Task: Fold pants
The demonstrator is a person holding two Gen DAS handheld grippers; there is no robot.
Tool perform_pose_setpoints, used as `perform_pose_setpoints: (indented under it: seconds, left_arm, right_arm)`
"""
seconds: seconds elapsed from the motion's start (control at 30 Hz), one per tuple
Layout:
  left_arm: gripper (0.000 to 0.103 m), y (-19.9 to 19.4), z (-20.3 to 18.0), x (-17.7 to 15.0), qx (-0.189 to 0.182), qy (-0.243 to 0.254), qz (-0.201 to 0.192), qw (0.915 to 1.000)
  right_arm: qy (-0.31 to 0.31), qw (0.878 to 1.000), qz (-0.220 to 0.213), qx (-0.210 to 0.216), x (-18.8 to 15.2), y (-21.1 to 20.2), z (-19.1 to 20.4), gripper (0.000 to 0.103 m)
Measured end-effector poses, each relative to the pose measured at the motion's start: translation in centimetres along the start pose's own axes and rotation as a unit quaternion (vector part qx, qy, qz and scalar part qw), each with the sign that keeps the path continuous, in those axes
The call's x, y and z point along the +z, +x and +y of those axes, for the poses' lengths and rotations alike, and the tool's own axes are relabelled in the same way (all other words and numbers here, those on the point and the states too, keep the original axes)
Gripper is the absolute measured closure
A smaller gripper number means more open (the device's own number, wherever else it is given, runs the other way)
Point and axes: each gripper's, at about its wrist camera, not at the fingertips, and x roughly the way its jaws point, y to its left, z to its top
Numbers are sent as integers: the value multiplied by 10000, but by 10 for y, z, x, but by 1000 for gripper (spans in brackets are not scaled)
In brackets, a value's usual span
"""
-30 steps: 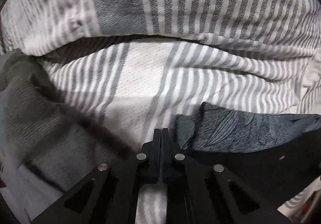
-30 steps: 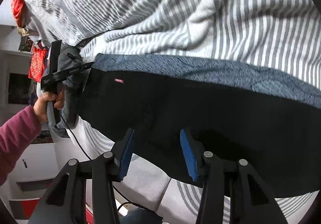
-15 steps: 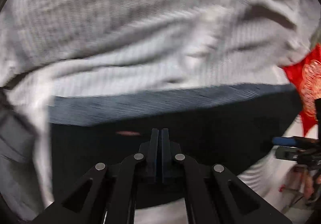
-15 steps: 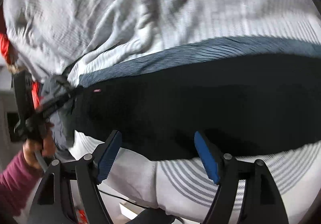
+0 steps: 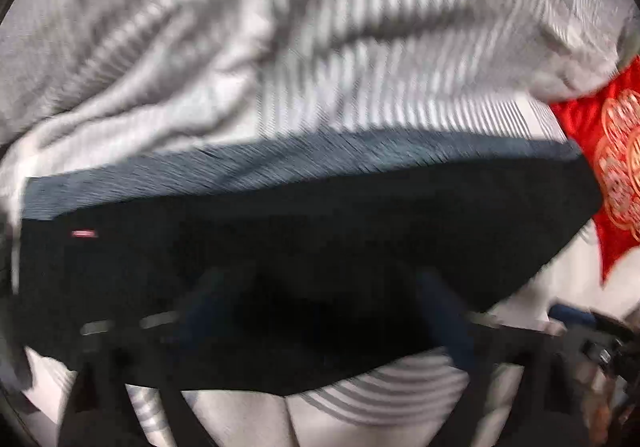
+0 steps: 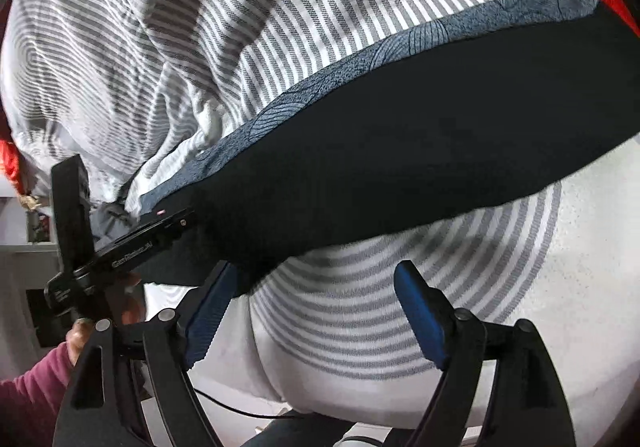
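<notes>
Right wrist view showed the pants (image 6: 400,135) lying as a long dark band across a bed, over a striped quilt (image 6: 280,15), with a blue patterned strip (image 6: 360,63) showing along their far edge. The right gripper (image 6: 316,311) stood near the pants' near edge, its jaws opening, blue pads apart and nothing between them; only striped bedding lay under the gap. At the left end of the band the left gripper (image 6: 132,243) hung over the corner with the small pink tag (image 6: 161,212), held by a hand (image 6: 100,323) in a pink sleeve (image 6: 32,399). In the blurred left wrist view its jaws were opening too, spread wide above dark cloth, and I could not tell whether they touched it.

The step in hand looked like releasing the laid pants and setting up the next fold. To do it well, each gripper would need to take one clean layer edge at matching ends, low enough to pinch the pants alone.

The rumpled quilt lay just beyond the far edge and could be caught in a grip. A red cushion (image 5: 608,175) sat at the right end, close to the pants, and a thin cable (image 6: 240,411) ran below the bed edge.
</notes>
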Motion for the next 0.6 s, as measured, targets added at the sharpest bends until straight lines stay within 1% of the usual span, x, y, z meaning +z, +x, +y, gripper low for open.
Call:
perform_pose_setpoints:
  seconds: [0.03,0.1,0.17,0.27,0.33,0.43,0.5,0.57,0.6]
  left_arm:
    - [4,-3,7,-3,194,22,-84,9998]
    - [4,2,19,-9,576,-14,12,9983]
    - [4,7,37,-15,723,-95,144,9972]
    - [4,15,62,-23,1077,-258,223,9936]
    - [4,17,81,-29,1122,-496,215,9922]
    - [4,22,96,-34,1182,-638,165,9908]
    - [4,29,101,-36,1230,-614,143,9904]
    - [4,30,104,-38,1204,-582,107,9910]
    - [4,31,105,-39,1207,-559,87,9911]
  right_arm:
    - [-70,9997,88,195,-4,5,3,19]
    - [-169,9987,239,421,-11,18,11,19]
    - [-236,9964,429,690,-20,40,22,19]
    - [-326,9929,743,869,-32,82,43,19]
    - [-457,9915,795,919,-37,102,56,20]
    - [-554,9903,847,956,-41,125,68,29]
    - [-589,9904,874,895,-40,136,72,42]
    - [-593,9907,851,883,-36,144,77,52]
    - [-582,9910,830,872,-34,146,77,54]
